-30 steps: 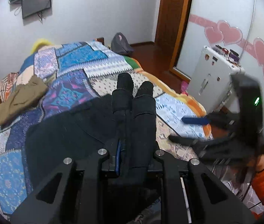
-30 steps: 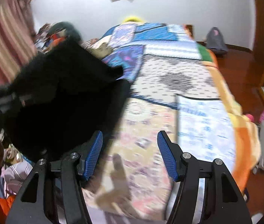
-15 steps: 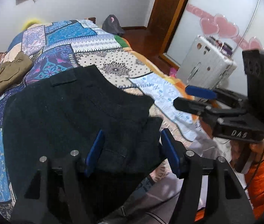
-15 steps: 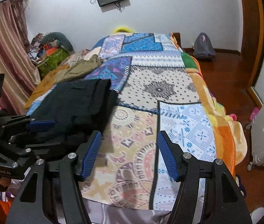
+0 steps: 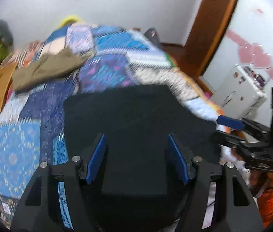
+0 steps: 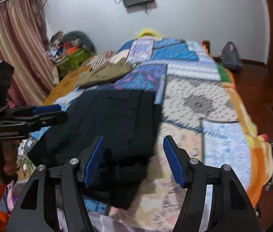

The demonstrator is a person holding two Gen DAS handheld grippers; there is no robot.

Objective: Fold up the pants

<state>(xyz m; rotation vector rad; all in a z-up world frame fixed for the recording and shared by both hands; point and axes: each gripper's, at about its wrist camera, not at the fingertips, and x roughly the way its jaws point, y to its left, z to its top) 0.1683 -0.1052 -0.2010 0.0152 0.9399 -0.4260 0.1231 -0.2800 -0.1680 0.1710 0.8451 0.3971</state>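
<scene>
The black pants [image 5: 136, 119] lie folded on the patchwork bedspread [image 5: 107, 71] near the foot of the bed; they also show in the right wrist view [image 6: 107, 119]. My left gripper [image 5: 136, 152] is open and empty, hovering over the pants' near edge. My right gripper [image 6: 134, 154] is open and empty, above the pants' near right corner. Each gripper shows in the other's view: the right one [image 5: 231, 127] at the pants' right side, the left one [image 6: 47, 112] at their left side, both apart from the cloth.
Folded khaki pants [image 5: 45, 71] lie further up the bed on the left. A white suitcase [image 5: 240, 90] stands right of the bed by a wardrobe door. A bag [image 6: 231, 56] sits on the wooden floor. A curtain [image 6: 11, 44] and clutter line the left side.
The left gripper let go of the black pants and opened. The pants dropped flat onto the bed. Both grippers moved back over the near edge, open.
</scene>
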